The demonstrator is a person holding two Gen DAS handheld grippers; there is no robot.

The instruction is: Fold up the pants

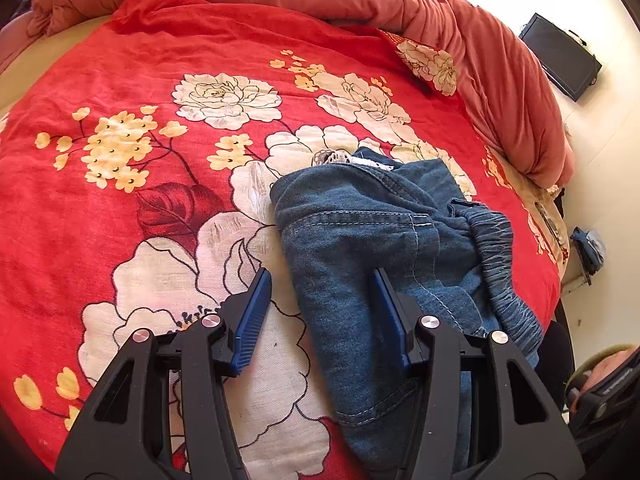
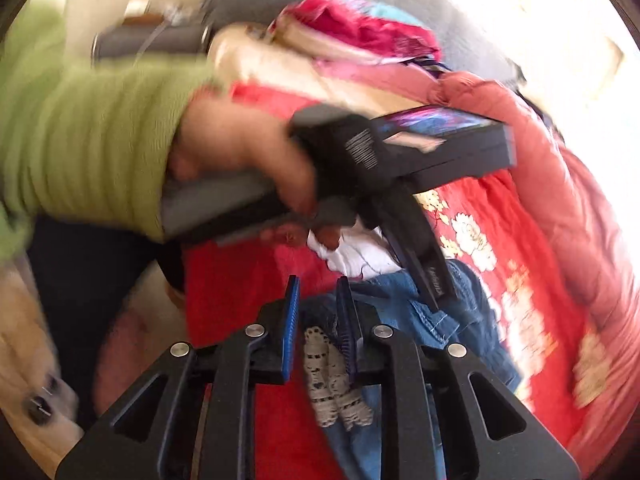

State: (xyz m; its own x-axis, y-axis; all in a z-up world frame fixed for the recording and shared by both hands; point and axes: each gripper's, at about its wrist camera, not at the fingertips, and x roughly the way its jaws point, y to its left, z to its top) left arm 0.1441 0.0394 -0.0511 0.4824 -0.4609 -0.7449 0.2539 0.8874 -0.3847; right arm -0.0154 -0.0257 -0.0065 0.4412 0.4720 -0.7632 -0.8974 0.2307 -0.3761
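Note:
Blue denim pants (image 1: 372, 240) lie folded on a red floral bed cover (image 1: 140, 208), elastic waistband to the right, white lace trim at the far end. My left gripper (image 1: 320, 280) is open just above the pants' near left part; its right finger is over the denim, its left finger over the cover. In the blurred right wrist view, my right gripper (image 2: 318, 288) is open with a modest gap, above the pants (image 2: 404, 312) and their lace trim (image 2: 336, 380), holding nothing. The left gripper's body (image 2: 400, 168) and the hand holding it show above.
A salmon-pink quilt (image 1: 500, 80) is bunched along the bed's far and right sides. A dark monitor (image 1: 560, 56) stands on the floor beyond the bed. A green-sleeved arm (image 2: 80, 132) crosses the right wrist view's left side. A pile of clothes (image 2: 360, 32) lies at the bed's far end.

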